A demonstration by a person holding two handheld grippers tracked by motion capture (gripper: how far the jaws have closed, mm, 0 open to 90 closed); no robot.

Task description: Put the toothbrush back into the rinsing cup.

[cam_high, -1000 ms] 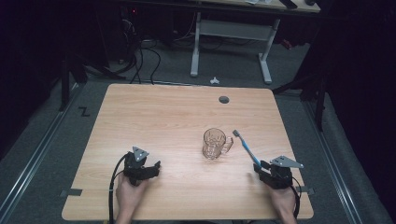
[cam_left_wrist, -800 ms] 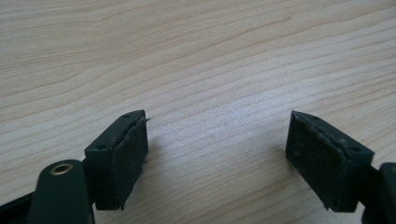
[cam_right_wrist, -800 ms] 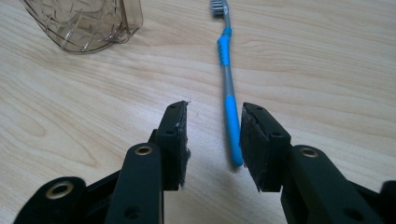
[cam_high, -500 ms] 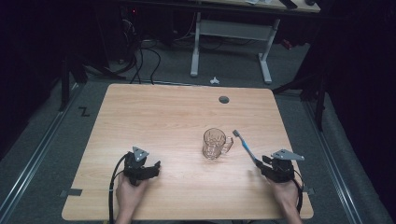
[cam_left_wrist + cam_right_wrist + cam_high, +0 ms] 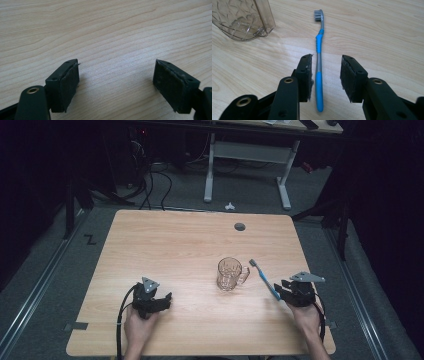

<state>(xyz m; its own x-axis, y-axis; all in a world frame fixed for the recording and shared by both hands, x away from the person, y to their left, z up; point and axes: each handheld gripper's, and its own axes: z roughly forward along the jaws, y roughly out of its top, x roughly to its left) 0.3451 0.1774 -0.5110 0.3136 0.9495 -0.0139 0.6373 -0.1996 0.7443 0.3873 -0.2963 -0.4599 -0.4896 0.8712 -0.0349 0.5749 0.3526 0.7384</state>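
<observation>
High view: pale wood-grain table [image 5: 175, 245], a person's two hands entering from the near edge, one tong set in each.
Left gripper [image 5: 150, 301]: black two-jaw tool with a grey three-cornered plate on top, resting low on the near left part of the table.
Left jaws: spread wide in the left gripper view [image 5: 116, 86], with bare wood between the pads.
Right gripper [image 5: 295, 292]: black two-jaw tool, grey plate on top, at the near right edge of the table.
Right jaws: partly apart in the right gripper view [image 5: 325, 78]; they straddle the toothbrush handle, and a gap shows beside the right-hand pad. Whether the left-hand pad touches the handle cannot be told.
Blue and grey toothbrush [image 5: 319, 62]: handle between the right jaws, grey bristle head pointing away from them; whether it lies on the wood or is lifted cannot be told.
Clear patterned glass mug with handle [image 5: 230, 274]: upright, ahead and left of the right jaws, near the brush head, well apart from the left jaws.
</observation>
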